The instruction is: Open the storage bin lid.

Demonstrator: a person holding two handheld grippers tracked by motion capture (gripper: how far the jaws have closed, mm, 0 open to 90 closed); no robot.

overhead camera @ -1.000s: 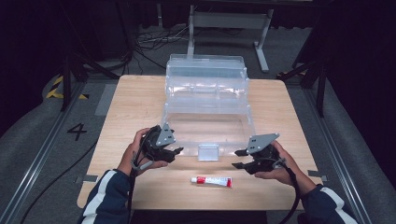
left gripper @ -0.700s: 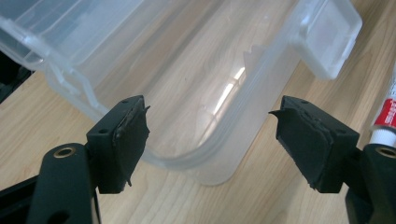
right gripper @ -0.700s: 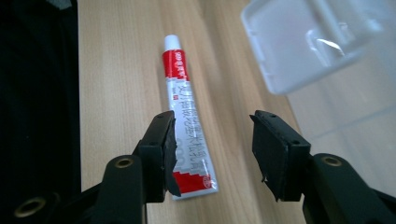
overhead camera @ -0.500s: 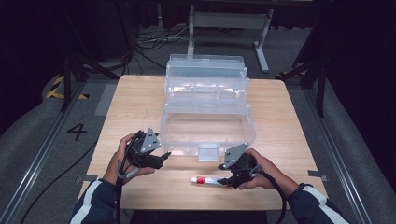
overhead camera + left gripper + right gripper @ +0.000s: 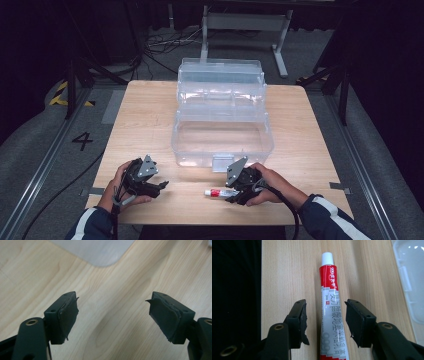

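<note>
The right claw (image 5: 325,317) straddles the red-and-white ointment tube (image 5: 331,315), its jaws just closing, pads not yet touching. The tube lies on the desk (image 5: 150,125) at 6 o'clock from the clear plastic box (image 5: 222,135). The left claw (image 5: 112,315) gapes wide, empty.

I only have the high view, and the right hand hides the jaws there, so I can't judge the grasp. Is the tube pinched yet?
Observer: Not yet. In the right gripper view the right hand-held gripper straddles the tube. Its jaws have just been closing, but a strip of wood shows on each side of the tube.
Operator: Which end points away from that gripper?
Observer: The white cap, with the red band just behind it.
Operator: And the left one?
Observer: The left hand-held gripper has just been opening its jaws, and bare table lies between them.
</note>
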